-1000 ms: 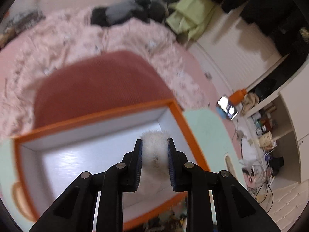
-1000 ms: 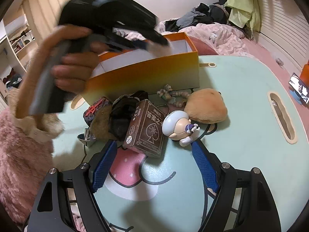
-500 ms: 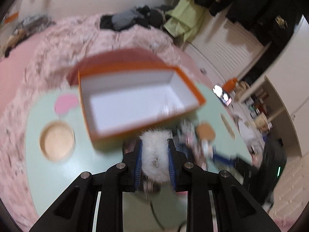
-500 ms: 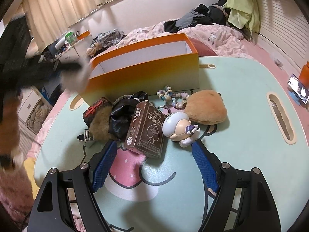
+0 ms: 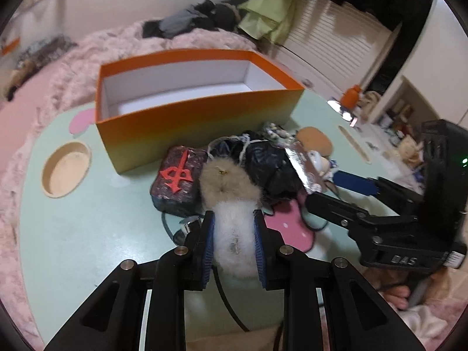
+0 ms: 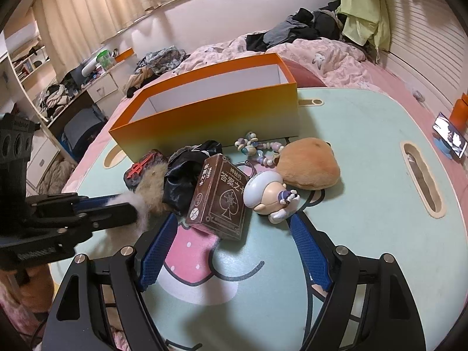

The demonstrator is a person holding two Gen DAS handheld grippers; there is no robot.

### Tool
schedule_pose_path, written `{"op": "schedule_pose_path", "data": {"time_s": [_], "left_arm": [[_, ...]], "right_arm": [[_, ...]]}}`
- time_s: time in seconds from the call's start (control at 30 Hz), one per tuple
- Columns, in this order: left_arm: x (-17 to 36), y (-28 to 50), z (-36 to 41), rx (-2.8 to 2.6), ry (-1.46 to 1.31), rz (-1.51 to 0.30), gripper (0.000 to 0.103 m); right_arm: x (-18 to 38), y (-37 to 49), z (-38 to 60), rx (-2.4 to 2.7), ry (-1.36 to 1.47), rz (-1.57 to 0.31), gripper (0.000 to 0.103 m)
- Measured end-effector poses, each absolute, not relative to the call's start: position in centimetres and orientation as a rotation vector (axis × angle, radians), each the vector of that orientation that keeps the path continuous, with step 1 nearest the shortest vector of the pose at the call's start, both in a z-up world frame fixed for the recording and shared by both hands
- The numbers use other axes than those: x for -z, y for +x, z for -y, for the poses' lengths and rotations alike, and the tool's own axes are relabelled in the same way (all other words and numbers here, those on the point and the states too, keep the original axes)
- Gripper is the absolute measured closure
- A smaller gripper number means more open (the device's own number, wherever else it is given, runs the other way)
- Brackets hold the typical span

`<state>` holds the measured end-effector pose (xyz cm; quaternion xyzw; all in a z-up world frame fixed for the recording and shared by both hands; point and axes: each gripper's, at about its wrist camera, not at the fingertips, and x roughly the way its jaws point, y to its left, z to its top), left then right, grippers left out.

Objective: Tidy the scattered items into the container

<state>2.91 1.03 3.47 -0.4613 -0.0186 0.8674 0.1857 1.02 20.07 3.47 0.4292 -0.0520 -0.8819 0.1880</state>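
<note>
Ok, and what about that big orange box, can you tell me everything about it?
The orange box is long, rectangular and open on top, with no lid. It looks like cardboard. Its rim is bright orange, the outer wall fades to pale yellow-green lower down, and the inside is plain white. The part of the inside that shows has nothing in it. It stands upright on the mint-green table, behind the pile of toys. A bead string lies right at its foot.

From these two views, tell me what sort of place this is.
Most likely a lived-in bedroom: a bed with a pink floral quilt and heaped clothes, long curtains, and a low mint-green cartoon table set on the floor.
</note>
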Motion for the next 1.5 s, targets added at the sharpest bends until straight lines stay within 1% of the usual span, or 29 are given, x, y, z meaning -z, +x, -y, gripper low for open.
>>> {"op": "schedule_pose_path", "data": {"time_s": [0.07, 0.1, 0.13, 0.17, 0.27, 0.33, 0.43, 0.6, 0.7, 0.73, 0.83, 0.87, 0.97, 1.07, 1.17, 1.5], "left_arm": [[-3.3, 2.9, -1.3, -2.471, -1.300, 0.048, 0.056], [-3.2, 3.0, -1.3, -2.484, -1.291, 0.056, 0.038], [-3.3, 3.2, -1.3, -2.504, -1.272, 0.063, 0.032], [-3.4, 3.4, -1.3, -2.528, -1.249, 0.062, 0.031], [-4.0, 4.3, -1.1, -2.605, -1.165, 0.066, 0.025], [-4.3, 4.9, -1.0, -2.640, -1.119, 0.091, 0.018], [-4.5, 5.8, -1.2, -2.698, -1.058, 0.110, 0.013], [-4.5, 7.1, -1.1, -2.801, -0.979, 0.154, 0.012], [-4.5, 7.7, -0.5, -2.847, -0.937, 0.198, 0.012], [-4.4, 7.7, -0.4, -2.849, -0.933, 0.209, 0.011], [-4.2, 7.7, -0.3, -2.842, -0.945, 0.216, 0.011], [-4.1, 7.6, -0.4, -2.836, -0.952, 0.214, 0.011], [-3.8, 7.6, -0.8, -2.820, -0.971, 0.193, 0.011], [-3.6, 7.5, -0.8, -2.812, -0.976, 0.190, 0.011], [-3.5, 7.3, -0.5, -2.811, -0.983, 0.206, 0.011], [-3.4, 7.4, -0.5, -2.803, -0.988, 0.208, 0.011]], "right_arm": [[-3.3, 1.0, -20.1, 2.473, 1.213, 0.154, 0.023], [-3.3, 1.0, -20.1, 2.472, 1.215, 0.155, 0.023], [-3.3, 1.0, -20.1, 2.473, 1.214, 0.155, 0.023], [-3.3, 1.0, -20.2, 2.475, 1.211, 0.154, 0.023], [-3.4, 1.0, -20.3, 2.483, 1.201, 0.159, 0.023], [-3.6, 1.0, -20.4, 2.481, 1.195, 0.163, 0.023], [-5.1, 0.1, -20.4, 2.470, 1.175, 0.125, 0.023], [-10.8, -4.4, -19.2, 2.470, 1.153, -0.003, 0.023], [-12.3, -9.0, -17.5, 2.425, 1.251, -0.089, 0.023], [-12.0, -11.0, -16.7, 2.395, 1.316, -0.120, 0.023], [-10.2, -15.2, -15.1, 2.303, 1.484, -0.137, 0.039], [-9.4, -16.1, -14.7, 2.258, 1.528, -0.129, 0.040], [-7.4, -17.8, -14.0, 2.203, 1.608, -0.146, 0.040], [-5.8, -18.6, -13.1, 2.239, 1.675, -0.269, 0.040], [-4.7, -19.0, -12.5, 2.197, 1.719, -0.327, 0.040], [-4.0, -20.5, -12.9, 2.152, 1.825, -0.352, 0.040]]}}
